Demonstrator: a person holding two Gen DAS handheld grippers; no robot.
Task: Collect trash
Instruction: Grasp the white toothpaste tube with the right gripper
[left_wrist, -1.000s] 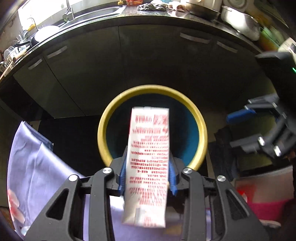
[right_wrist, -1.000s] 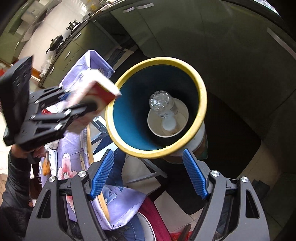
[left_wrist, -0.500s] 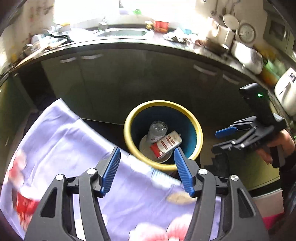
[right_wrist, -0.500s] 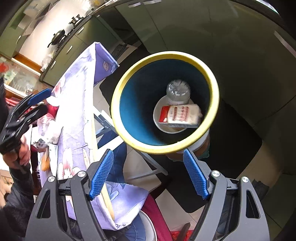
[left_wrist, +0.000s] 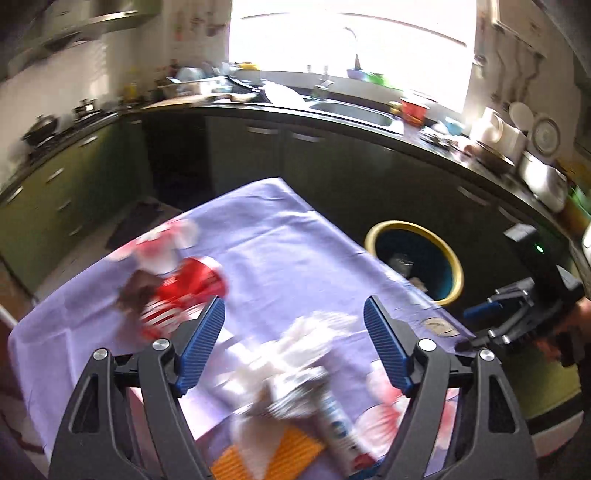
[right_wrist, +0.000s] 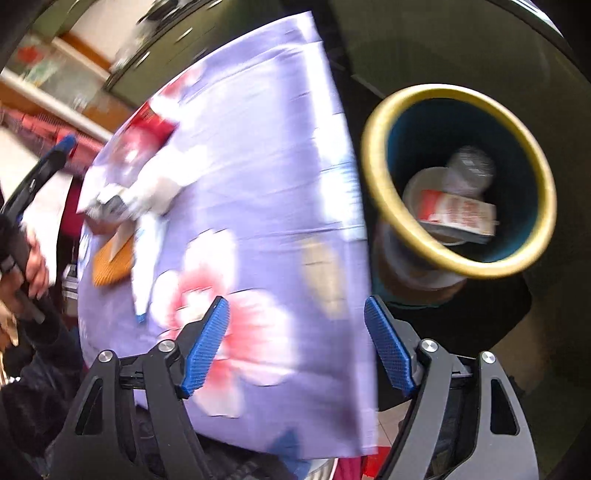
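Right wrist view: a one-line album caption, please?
Open right gripper over flowered tablecloth; yellow-rimmed bin holds carton.

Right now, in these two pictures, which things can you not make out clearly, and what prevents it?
- Left wrist view: the white pile of trash on the purple cloth is smeared by motion blur; single items cannot be told apart.
- Left wrist view: the inside of the yellow-rimmed bin is dark and partly hidden behind the cloth's edge.
- Right wrist view: the bottle in the bin is blurred, so its label cannot be read.
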